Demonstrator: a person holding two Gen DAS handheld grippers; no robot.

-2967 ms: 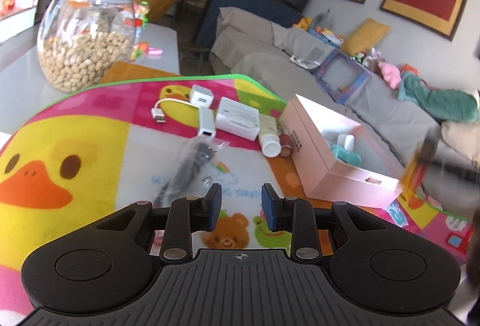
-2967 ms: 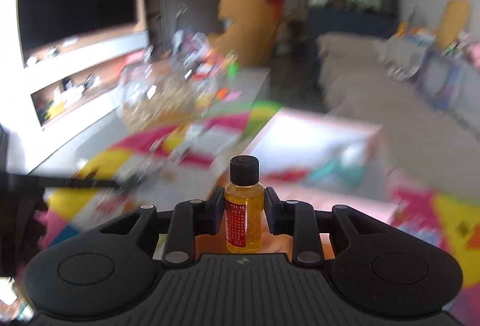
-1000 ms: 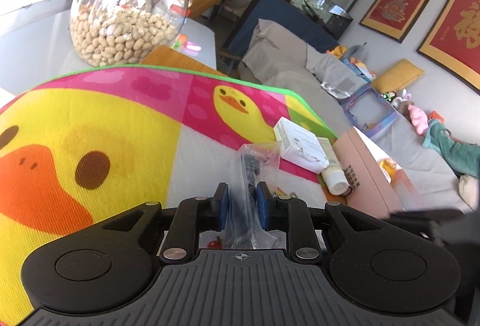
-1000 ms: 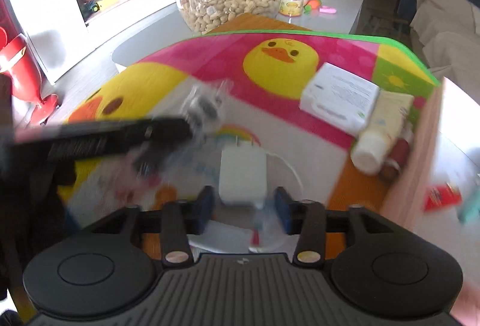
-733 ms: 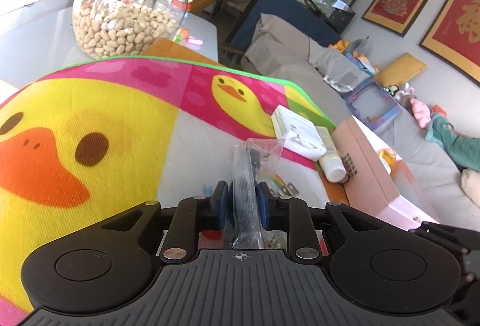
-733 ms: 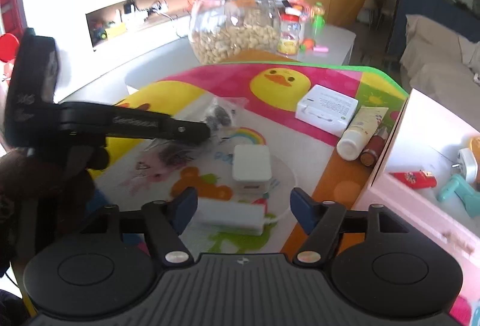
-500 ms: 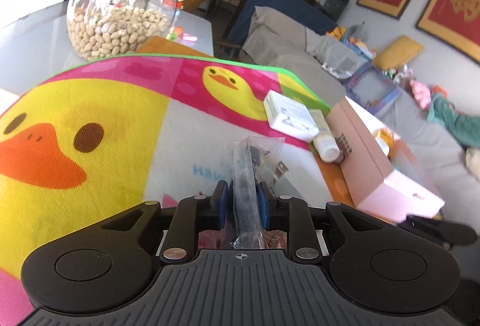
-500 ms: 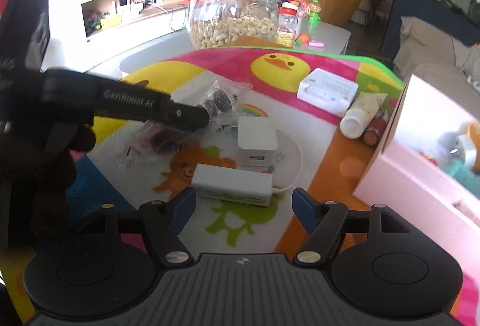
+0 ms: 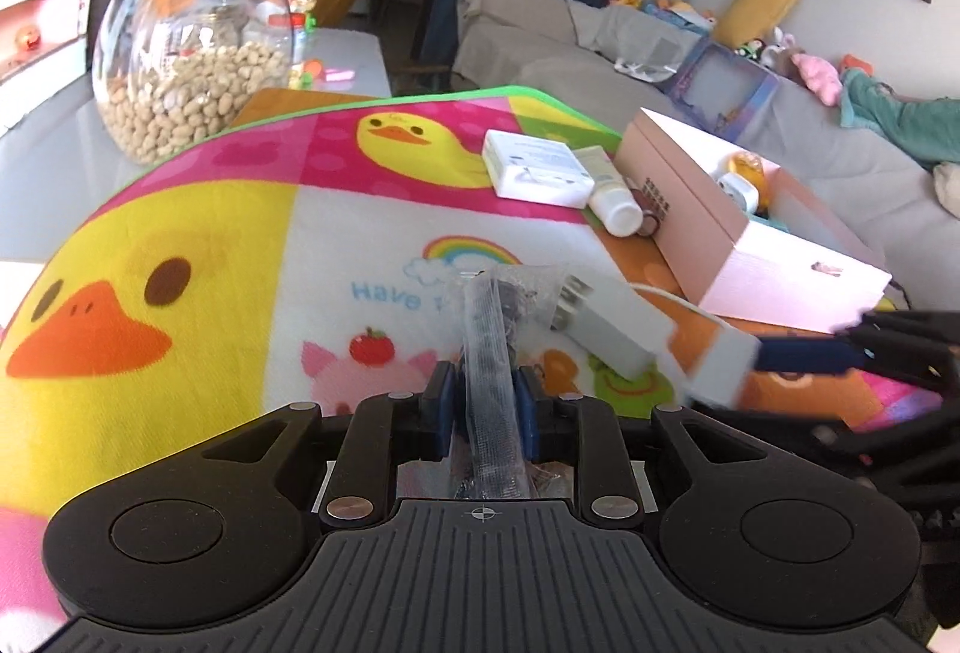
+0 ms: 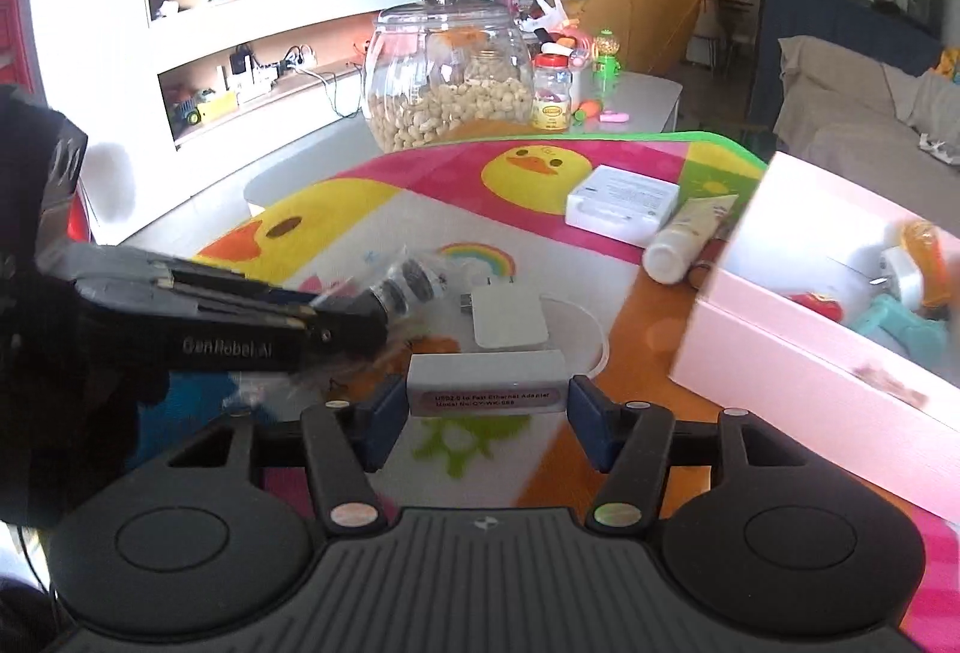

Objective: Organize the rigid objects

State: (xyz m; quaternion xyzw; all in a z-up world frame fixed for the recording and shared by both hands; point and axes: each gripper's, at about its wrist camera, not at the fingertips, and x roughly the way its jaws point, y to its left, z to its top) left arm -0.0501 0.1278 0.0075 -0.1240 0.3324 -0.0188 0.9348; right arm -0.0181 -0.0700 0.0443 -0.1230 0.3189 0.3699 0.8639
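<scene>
My left gripper is shut on a clear plastic bag with dark parts and holds it above the duck mat. My right gripper is shut on a white USB ethernet adapter, lifted off the mat; its cable runs to a white charger. The adapter also shows in the left wrist view. The open pink box stands to the right, holding a yellow oil bottle, a teal item and a red item.
A white flat box, a white tube and a small brown stick lie on the mat by the pink box. A glass jar of peanuts stands behind the mat. A sofa lies beyond.
My right gripper closed on the ethernet adapter and lifted it. My left gripper keeps hold of the plastic bag and has pulled back over the mat.
</scene>
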